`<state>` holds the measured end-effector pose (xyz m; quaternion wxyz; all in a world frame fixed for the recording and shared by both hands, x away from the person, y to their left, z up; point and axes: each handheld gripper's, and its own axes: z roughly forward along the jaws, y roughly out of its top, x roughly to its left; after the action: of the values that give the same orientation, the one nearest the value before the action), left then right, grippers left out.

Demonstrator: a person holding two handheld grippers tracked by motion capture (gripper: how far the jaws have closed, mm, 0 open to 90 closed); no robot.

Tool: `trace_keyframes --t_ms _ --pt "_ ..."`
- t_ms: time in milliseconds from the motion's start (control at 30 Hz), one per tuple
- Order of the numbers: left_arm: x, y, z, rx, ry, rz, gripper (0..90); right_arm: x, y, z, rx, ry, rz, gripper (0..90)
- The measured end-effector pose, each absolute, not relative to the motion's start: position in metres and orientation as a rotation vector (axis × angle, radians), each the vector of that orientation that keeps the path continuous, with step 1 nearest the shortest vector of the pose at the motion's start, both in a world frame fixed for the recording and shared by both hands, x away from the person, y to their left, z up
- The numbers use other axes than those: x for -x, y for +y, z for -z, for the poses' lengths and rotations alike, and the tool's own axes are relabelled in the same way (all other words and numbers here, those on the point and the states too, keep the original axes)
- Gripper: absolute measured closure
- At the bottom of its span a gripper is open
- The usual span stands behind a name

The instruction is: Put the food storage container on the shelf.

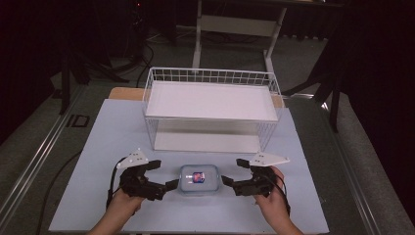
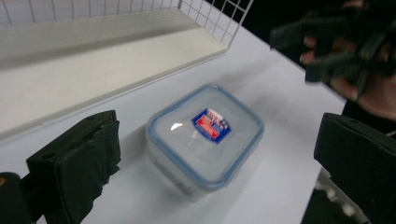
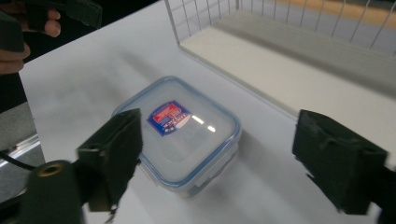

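Left claw (image 1: 163,174): released, jaws spread wide, nothing between the pads; it sits just beside the left edge of the box, apart from it. Right claw (image 1: 232,171): likewise released, jaws wide and bare, just beside the box's right edge, not touching. Lidded plastic box (image 1: 198,178): clear, blue-rimmed, with a red and blue label on its lid, standing flat on the bench (image 1: 98,161) between the two claws, near the front edge. Open bench surface lies on every side of the box; the widest bare stretches run to the left and right bench edges. Wire rack (image 1: 210,78): white, with a flat shelf, stands behind the box at the back of the bench; its front lower edge is near the box, with a strip of bare bench between.
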<state>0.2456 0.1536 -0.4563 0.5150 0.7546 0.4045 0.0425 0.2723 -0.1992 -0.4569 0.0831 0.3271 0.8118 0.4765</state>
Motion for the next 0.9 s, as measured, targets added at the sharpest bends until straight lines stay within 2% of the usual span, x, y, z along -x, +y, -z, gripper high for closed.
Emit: trace_keyframes --t_ms 200,367,667,733,767,800,900 --pt "-0.262 0.143 0.469 -1.849 1.046 -0.027 1.5 -0.286 -0.193 0.462 -1.216 2.471 -1.435 11.1" --pt "-0.272 0.140 0.485 -1.825 1.126 0.078 1.5 -0.295 -0.186 0.473 -1.334 2.516 -1.428 11.1" --pt "-0.285 0.136 0.509 -1.826 1.240 0.175 1.6 -0.305 -0.179 0.501 -1.573 2.565 -1.418 13.5" --pt "-0.286 0.136 0.513 -1.812 1.250 0.207 3.2 -0.307 -0.179 0.506 -1.613 2.570 -1.425 15.4" --pt "-0.287 0.136 0.515 -1.808 1.264 0.220 6.1 -0.307 -0.179 0.508 -1.636 2.575 -1.438 18.6" --pt "-0.288 0.136 0.517 -1.798 1.282 0.233 6.2 -0.308 -0.180 0.510 -1.669 2.571 -1.461 25.5" --pt "-0.289 0.137 0.524 -1.793 1.315 0.280 10.6 -0.309 -0.179 0.515 -1.710 2.581 -1.504 26.2"
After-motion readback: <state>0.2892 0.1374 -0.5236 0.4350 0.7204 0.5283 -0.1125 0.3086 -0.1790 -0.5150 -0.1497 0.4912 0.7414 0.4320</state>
